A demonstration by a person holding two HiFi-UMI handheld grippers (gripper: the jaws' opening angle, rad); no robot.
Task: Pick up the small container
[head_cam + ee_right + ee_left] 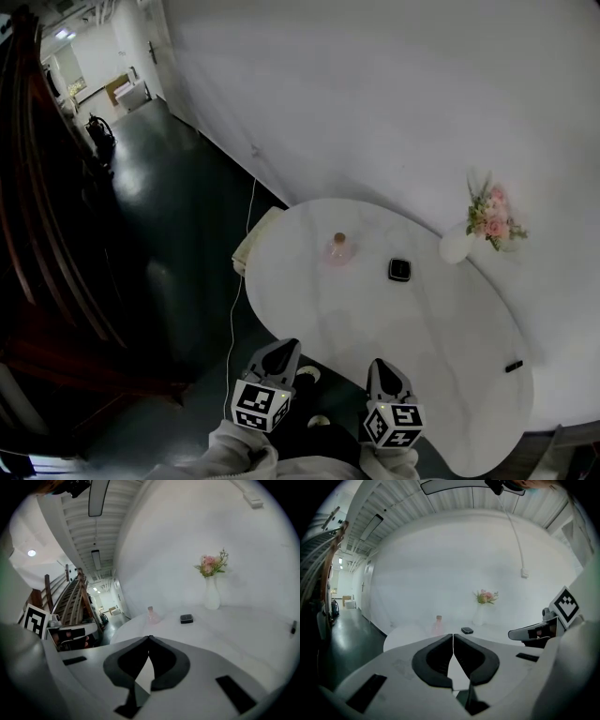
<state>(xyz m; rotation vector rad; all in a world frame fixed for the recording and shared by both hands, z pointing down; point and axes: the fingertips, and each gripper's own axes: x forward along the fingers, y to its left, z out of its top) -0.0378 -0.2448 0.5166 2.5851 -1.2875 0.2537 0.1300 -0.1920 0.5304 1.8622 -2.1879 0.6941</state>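
A small black container (pixel 399 270) sits near the middle of the white table (pixel 441 356), and also shows in the left gripper view (pixel 467 630) and the right gripper view (pixel 186 618). Both grippers hover at the table's near edge, well short of it. My left gripper (pixel 285 347) is shut with nothing between its pads (pixel 453 635). My right gripper (pixel 380 366) is likewise shut and empty (pixel 149 637).
A small pink bottle (pixel 338 248) stands left of the container. A white vase (pixel 457 247) with pink flowers (pixel 493 221) stands at the back right by the wall. A small black item (pixel 514 366) lies at the table's right edge. Dark floor and a white cord (pixel 240 281) are on the left.
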